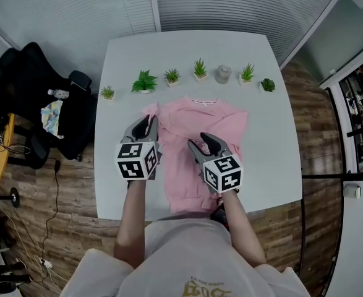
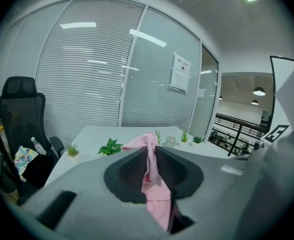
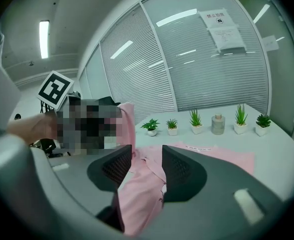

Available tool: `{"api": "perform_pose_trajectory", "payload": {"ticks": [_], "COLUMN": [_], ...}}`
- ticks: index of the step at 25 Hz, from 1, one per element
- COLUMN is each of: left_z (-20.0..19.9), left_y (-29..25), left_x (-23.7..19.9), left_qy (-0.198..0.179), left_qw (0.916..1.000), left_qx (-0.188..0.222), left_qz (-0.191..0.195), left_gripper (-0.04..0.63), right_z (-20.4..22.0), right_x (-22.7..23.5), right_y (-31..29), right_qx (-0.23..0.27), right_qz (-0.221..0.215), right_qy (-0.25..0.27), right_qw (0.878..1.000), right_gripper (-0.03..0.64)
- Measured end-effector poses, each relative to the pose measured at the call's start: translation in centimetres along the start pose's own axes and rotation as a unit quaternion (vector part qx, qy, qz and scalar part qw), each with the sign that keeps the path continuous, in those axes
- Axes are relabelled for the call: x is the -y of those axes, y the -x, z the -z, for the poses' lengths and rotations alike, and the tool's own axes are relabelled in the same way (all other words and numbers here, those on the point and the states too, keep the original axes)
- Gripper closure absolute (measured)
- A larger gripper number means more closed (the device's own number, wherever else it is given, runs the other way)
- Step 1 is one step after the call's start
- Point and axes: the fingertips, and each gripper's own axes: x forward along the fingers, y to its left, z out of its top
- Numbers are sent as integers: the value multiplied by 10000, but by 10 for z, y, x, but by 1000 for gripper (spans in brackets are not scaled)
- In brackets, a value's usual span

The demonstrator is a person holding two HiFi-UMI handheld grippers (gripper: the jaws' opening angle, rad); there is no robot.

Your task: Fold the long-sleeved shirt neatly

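Left tool (image 2: 151, 146) pinched shut on a lifted fold of the pink shirt (image 1: 200, 119); right tool (image 3: 145, 161) wide apart, cloth loose between its jaws. Shirt spread on the white surface (image 1: 261, 91), near potted plants (image 1: 172, 76).

White table (image 1: 274, 159), seen from above, is carrying a row of small items and one garment. Along its far edge six potted plants are standing upright in a shallow arc. From the left, these are a small plant (image 1: 107, 92), a broad-leaved plant (image 1: 145, 81), a third plant (image 1: 172, 75) and a fourth plant (image 1: 199, 68). Past a grey jar (image 1: 222, 73), a spiky plant (image 1: 247, 73) and a dark round plant (image 1: 267, 85) are completing the row. A pink long-sleeved shirt (image 1: 200, 119) is lying at the centre, collar toward the plants and hem reaching toward the near edge. Its right half is lying flat, while its left side is bunching up off the surface. Bare tabletop is showing on both sides.
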Motion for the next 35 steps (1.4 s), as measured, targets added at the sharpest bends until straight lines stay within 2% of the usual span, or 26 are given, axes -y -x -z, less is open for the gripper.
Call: {"api": "perform_pose_trajectory", "payload": {"ticks": [17,35], "left_z": [-15,8], "left_y": [-39,-86], "left_x": [88,167], "left_qy": [-333,-645], "left_qw": [9983,9910], "left_qx": [-48,-405], "left_qz": [469,1102], "left_gripper": [541,540], "right_z": [-9,5], "right_x": [52,92], "right_y": [28,52], "right_qx": [166,242], "right_qz": [45,225], "right_qy": [-183,-711], "right_qw": [9997,9969], "right_gripper": [426,426]}}
